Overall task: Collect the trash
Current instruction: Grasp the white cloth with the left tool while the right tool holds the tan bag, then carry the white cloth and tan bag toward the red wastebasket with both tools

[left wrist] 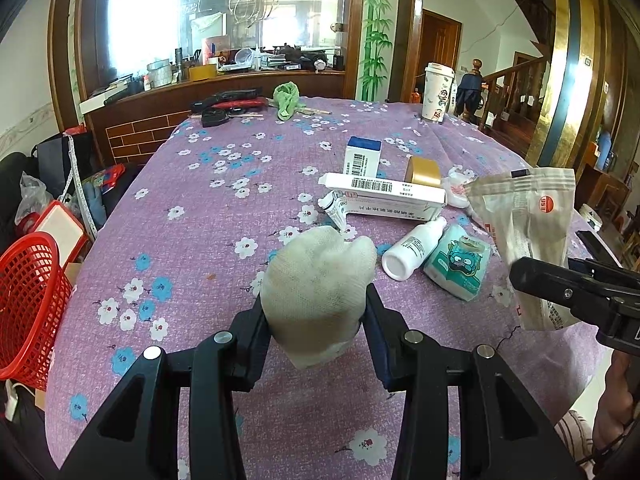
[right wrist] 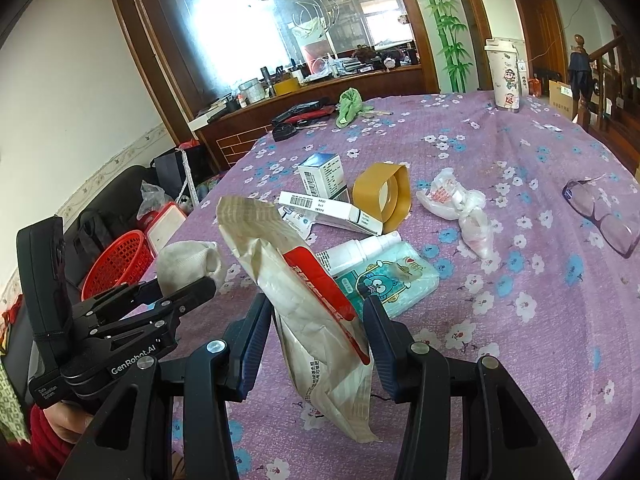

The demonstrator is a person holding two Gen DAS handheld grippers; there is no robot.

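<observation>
matt woven purple floral tablecloth (left wrist: 192, 216); coarse knit white glove (left wrist: 320, 280); crinkled paper bag (right wrist: 304, 280); red plastic mesh basket (left wrist: 28, 300).

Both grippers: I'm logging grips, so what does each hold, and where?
Left gripper clamps the crumpled off-white cloth wad around its lower middle. Right gripper pinches the crinkled beige paper packet across its lower middle.

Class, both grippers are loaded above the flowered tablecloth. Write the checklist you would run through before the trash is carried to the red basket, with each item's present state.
1. Left gripper clamps the white cloth wad: ok.
2. Right gripper clamps the crumpled paper packet: ok.
3. Both items lifted off the tablecloth: ok.
4. Red basket in view beside the table: ok.
5. Basket has room: cannot tell.
6. Table cleared of trash: not ok, the knotted plastic bag remains.
</observation>
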